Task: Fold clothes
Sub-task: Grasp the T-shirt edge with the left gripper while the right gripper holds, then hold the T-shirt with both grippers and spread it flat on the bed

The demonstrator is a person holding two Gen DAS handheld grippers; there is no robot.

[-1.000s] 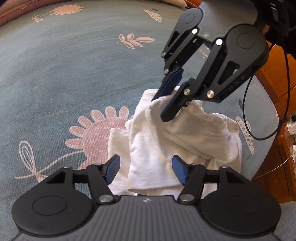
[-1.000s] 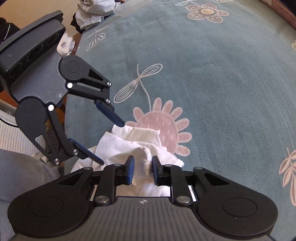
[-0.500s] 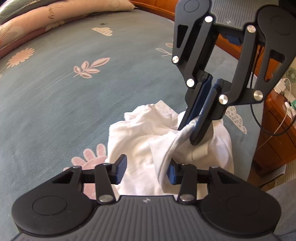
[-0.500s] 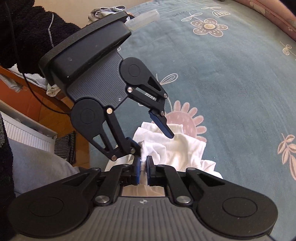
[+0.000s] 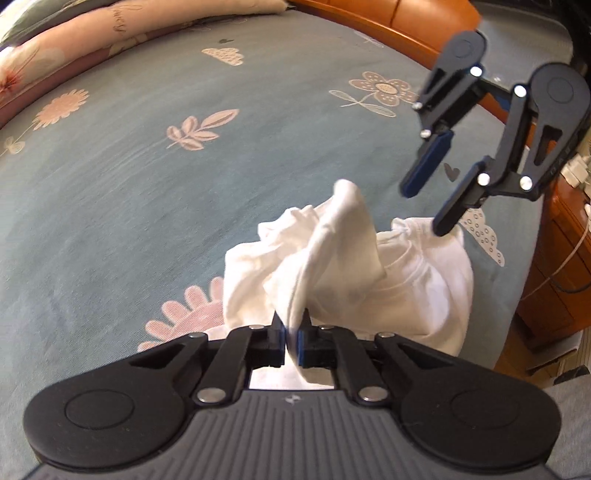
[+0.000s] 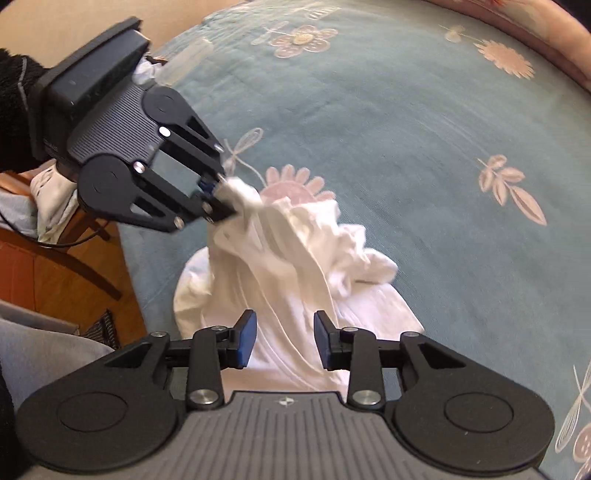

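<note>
A crumpled white garment (image 5: 347, 266) lies in a heap on the blue flowered bedspread (image 5: 147, 206). My left gripper (image 5: 291, 339) is shut on a fold of it and holds that fold up in a peak. From the right wrist view the same left gripper (image 6: 218, 201) pinches the raised cloth (image 6: 288, 266). My right gripper (image 6: 283, 341) hovers over the heap with its jaws opening; the pads do not press on the fabric below them. In the left wrist view the right gripper (image 5: 424, 210) hangs above the garment's right side.
Pillows (image 5: 74, 48) lie along the far edge of the bed. A wooden bed frame (image 5: 391, 22) runs at the right, with a wooden cabinet (image 5: 554, 266) and cables beyond. More clothes (image 6: 48, 199) hang on a wooden chair at the bed's left side.
The left gripper shut on a fold of the white garment and lifted it. The right gripper let go of the cloth, opened and moved away to the right.
</note>
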